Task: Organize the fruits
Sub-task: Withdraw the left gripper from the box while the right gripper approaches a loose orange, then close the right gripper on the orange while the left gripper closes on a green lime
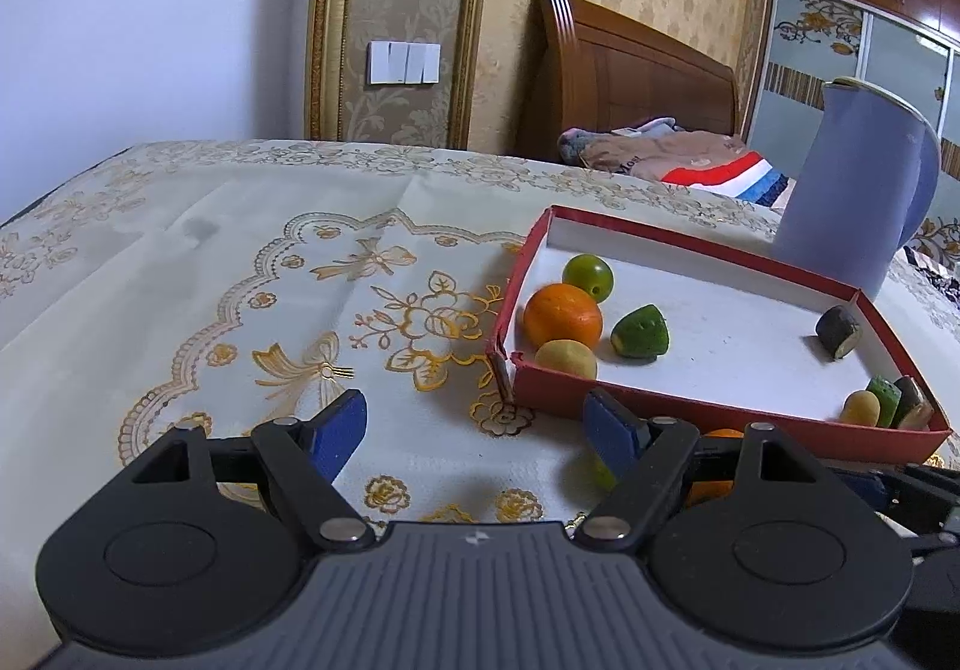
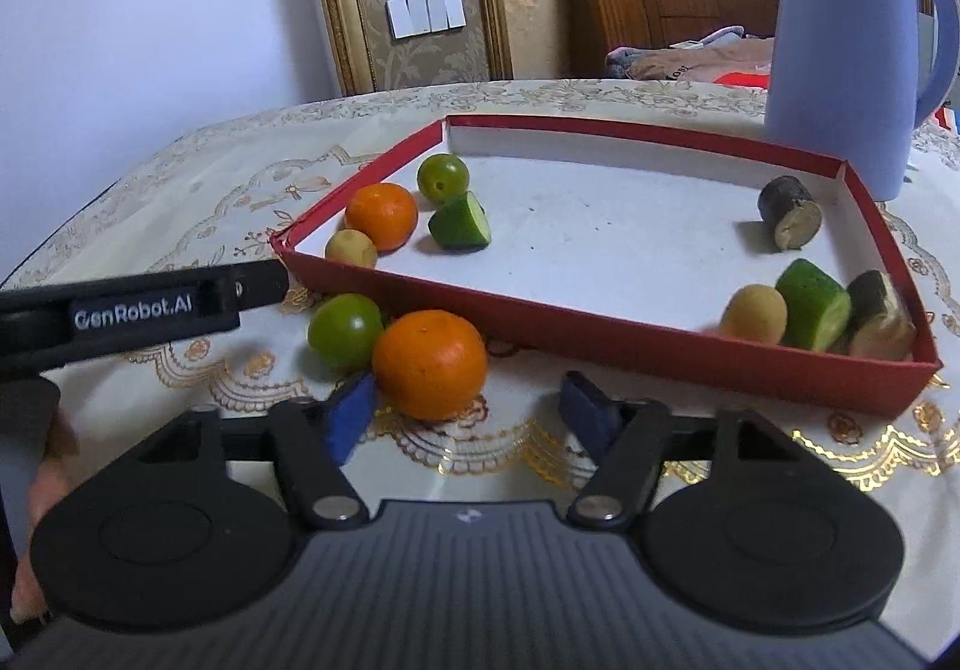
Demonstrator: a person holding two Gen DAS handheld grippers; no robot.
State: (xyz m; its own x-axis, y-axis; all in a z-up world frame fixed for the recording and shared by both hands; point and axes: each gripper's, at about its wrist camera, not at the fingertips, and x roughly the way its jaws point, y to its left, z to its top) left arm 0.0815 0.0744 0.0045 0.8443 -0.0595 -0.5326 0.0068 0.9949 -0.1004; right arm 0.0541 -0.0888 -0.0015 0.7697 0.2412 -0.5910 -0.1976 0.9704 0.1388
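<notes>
Although the fisheye left us unsure of contact, we judged the right gripper (image 2: pixel 471 418) nearer, its jaws parted and clasping nothing, the loose orange (image 2: pixel 429 364) on the tablecloth (image 2: pixel 180 190) just ahead-left, outside the red tray (image 2: pixel 600 334).

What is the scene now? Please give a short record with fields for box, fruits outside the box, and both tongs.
box: red box on the table, fruit pieces at both ends
outside box: orange and green fruit on the tablecloth
right tongs: open, left pad beside the orange
left tongs: open, nothing between
behind box: blue jug
</notes>
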